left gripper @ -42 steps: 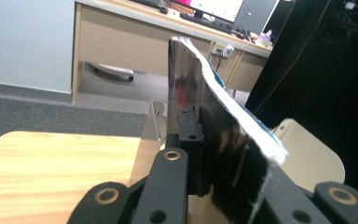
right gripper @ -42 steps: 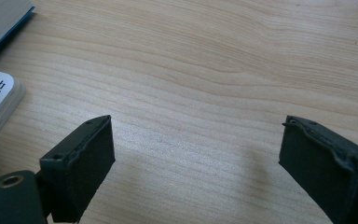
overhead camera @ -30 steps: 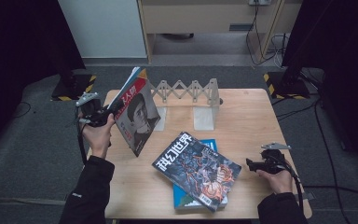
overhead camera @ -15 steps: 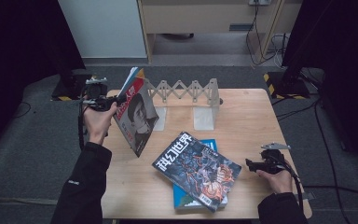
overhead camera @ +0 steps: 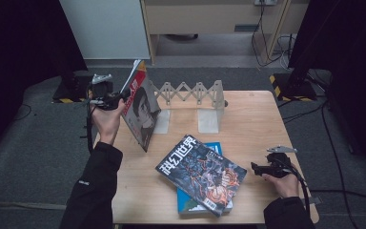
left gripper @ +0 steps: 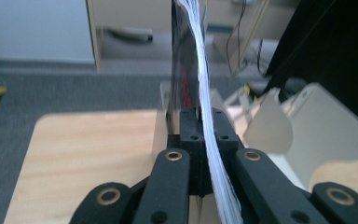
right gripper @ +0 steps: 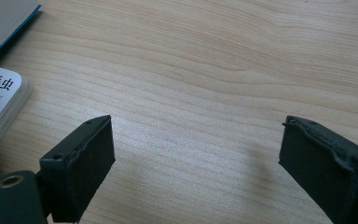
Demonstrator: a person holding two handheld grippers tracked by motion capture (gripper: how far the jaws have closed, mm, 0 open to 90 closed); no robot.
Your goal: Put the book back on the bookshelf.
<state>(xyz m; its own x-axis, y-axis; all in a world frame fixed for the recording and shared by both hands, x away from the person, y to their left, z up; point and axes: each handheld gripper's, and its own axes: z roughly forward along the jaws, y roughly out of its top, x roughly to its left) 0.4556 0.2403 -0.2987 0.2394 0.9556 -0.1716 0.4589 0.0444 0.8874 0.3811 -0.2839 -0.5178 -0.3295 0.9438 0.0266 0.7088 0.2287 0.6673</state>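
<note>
The glossy magazine with a portrait cover (overhead camera: 142,110) is held tilted on its lower corner at the left part of the pale wooden bench (overhead camera: 262,119), pinched at its top edge by the left gripper (overhead camera: 116,99), whose jaws are pressed together on the white page edges (left gripper: 204,100). Just behind it, a white folding accordion book rack (overhead camera: 190,98) is seen. The right gripper (overhead camera: 259,168) is rested near the bench's right edge, jaws spread, beside a dark illustrated magazine (overhead camera: 201,173) lying on a blue-covered book (overhead camera: 216,149).
</note>
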